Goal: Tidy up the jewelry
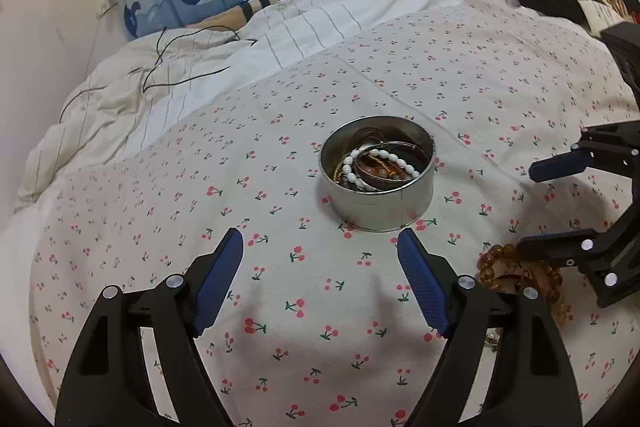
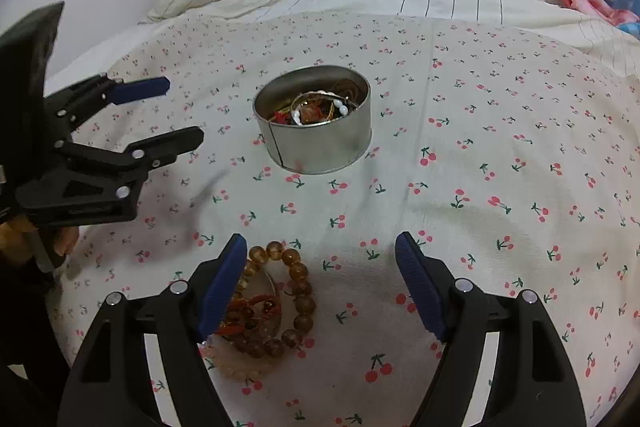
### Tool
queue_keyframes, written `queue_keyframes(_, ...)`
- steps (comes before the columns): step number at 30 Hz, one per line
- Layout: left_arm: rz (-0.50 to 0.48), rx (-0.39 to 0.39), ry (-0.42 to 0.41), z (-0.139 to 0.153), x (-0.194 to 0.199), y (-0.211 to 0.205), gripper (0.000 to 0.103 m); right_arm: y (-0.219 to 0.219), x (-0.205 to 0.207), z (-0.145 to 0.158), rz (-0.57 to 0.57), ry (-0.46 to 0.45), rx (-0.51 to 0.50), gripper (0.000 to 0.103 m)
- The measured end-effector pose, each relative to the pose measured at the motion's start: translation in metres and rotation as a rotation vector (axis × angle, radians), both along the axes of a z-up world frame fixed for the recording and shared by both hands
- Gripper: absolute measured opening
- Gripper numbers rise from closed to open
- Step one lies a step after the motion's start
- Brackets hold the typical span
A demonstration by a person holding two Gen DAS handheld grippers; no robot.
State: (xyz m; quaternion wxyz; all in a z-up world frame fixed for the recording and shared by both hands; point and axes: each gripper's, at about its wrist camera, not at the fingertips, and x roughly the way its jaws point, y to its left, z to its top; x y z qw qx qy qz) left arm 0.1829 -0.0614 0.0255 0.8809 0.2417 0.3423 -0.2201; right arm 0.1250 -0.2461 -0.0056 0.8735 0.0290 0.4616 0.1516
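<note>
While hovering short of tin (image 1: 377, 174) in left view, left gripper (image 1: 320, 241) gaping, empty; beads (image 1: 520, 275) lying off right. Advising low approach. Showing right gripper (image 2: 320, 246) gaping in right view, beads (image 2: 276, 307) sitting beside left pad (image 2: 222, 287), untouched.

A round metal tin (image 2: 316, 143) stands upright and open on the cherry-print sheet (image 2: 480, 187); inside lies a tangle of jewelry, with a white bead bracelet (image 1: 380, 163) draped across brown and reddish pieces and a thin bangle against the wall; nearer the cameras and apart from the tin, an amber bead bracelet (image 2: 298, 291) lies flat on the sheet in a loose ring; darker brown and reddish beads (image 2: 248, 315) are heaped within and beside it.
</note>
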Motion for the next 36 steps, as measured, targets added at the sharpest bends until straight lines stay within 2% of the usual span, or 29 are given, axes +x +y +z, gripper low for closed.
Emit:
queue_keyframes(3, -0.016, 0.011, 0.009, -0.003, -0.002, -0.003, 0.078, 0.005, 0.001, -0.008, 0.002, 0.006, -0.071, 0.076)
queue_keyframes(6, -0.027, -0.007, 0.070, -0.009, 0.002, -0.002, 0.078, 0.008, 0.005, -0.019, -0.027, 0.011, -0.177, 0.076)
queue_keyframes(10, 0.005, -0.047, 0.158, -0.014, 0.014, 0.008, 0.079, -0.013, 0.010, -0.018, -0.136, 0.011, -0.183, 0.079)
queue_keyframes(14, 0.031, -0.138, 0.267, -0.015, 0.026, 0.022, 0.079, -0.043, 0.009, -0.007, -0.161, 0.029, 0.025, 0.079)
queue_keyframes(17, 0.000, -0.207, 0.361, -0.018, 0.029, 0.027, 0.079, -0.045, 0.004, 0.003, -0.076, 0.030, 0.102, 0.078)
queue_keyframes(19, -0.035, -0.242, 0.422, -0.022, 0.029, 0.026, 0.079, -0.036, 0.002, 0.005, -0.021, 0.034, 0.100, 0.074)
queue_keyframes(20, -0.039, -0.243, 0.427, -0.023, 0.028, 0.026, 0.079, -0.032, 0.002, 0.003, -0.007, 0.041, 0.096, 0.067)
queue_keyframes(21, -0.036, -0.233, 0.424, -0.026, 0.027, 0.024, 0.079, -0.028, 0.002, 0.001, 0.007, 0.053, 0.092, 0.055)
queue_keyframes(23, -0.033, -0.216, 0.427, -0.030, 0.027, 0.022, 0.079, -0.015, 0.004, -0.005, 0.050, 0.075, 0.055, 0.045)
queue_keyframes(28, -0.007, -0.213, 0.434, -0.033, 0.030, 0.023, 0.079, 0.014, 0.005, -0.014, 0.108, 0.067, -0.052, 0.043)
queue_keyframes(32, -0.012, -0.211, 0.432, -0.033, 0.030, 0.022, 0.079, 0.028, 0.006, -0.020, 0.104, 0.041, -0.194, 0.027)
queue_keyframes(34, -0.018, -0.198, 0.433, -0.033, 0.029, 0.020, 0.080, 0.021, 0.007, -0.019, 0.068, 0.026, -0.209, 0.020)
queue_keyframes(36, -0.030, -0.188, 0.436, -0.034, 0.027, 0.018, 0.080, 0.008, 0.010, -0.017, 0.006, 0.023, -0.197, 0.020)
